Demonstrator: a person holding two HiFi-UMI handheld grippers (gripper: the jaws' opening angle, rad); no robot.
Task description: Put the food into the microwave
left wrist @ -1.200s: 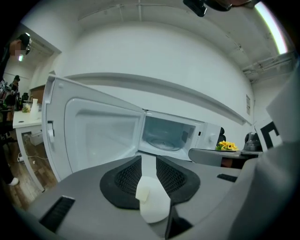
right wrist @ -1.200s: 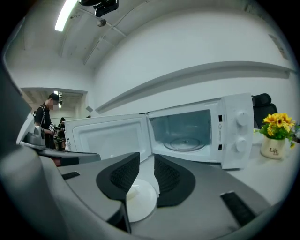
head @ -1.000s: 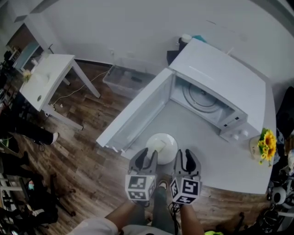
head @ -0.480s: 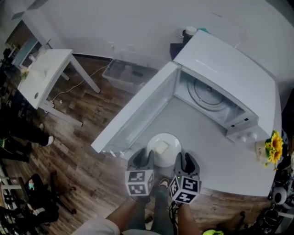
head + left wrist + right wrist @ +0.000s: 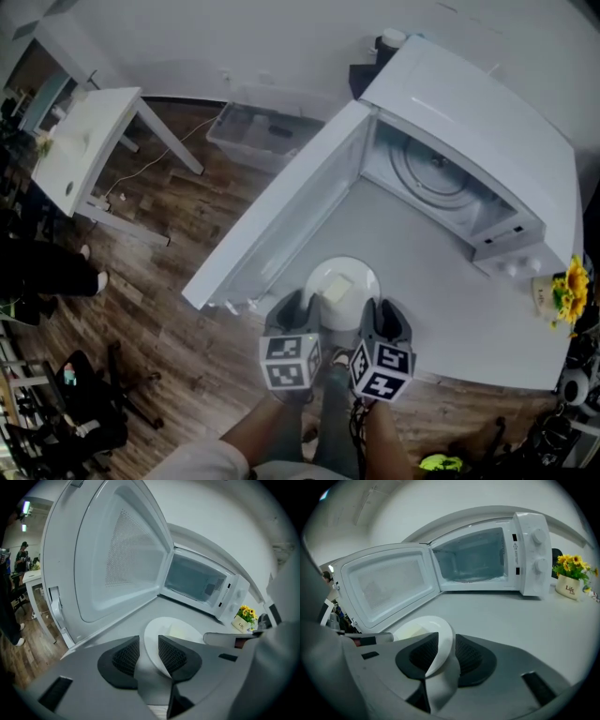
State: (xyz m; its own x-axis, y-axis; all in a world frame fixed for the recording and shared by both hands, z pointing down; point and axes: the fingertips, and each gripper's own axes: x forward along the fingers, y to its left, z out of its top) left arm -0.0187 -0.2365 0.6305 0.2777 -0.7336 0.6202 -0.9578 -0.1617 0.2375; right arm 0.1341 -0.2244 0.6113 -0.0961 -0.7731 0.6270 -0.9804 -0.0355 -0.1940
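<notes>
The plate (image 5: 343,281) of food (image 5: 335,289) is clamped at its near rim by the left gripper (image 5: 294,307) and the right gripper (image 5: 383,315), with the open microwave (image 5: 473,131) set ahead, slightly rightward.

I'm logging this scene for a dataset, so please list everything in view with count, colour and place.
boxy microwave oven: one, white, back of table, door open
large tabletop: one, light grey, under microwave
round ceramic plate: one, white, near table edge
flat food piece: one, pale yellow, on plate
potted flowers: one, yellow, right of microwave
small side table: one, white, far left
clear plastic bin: one, on wooden floor
left gripper: grey, gripping plate rim
right gripper: grey, gripping plate rim
</notes>
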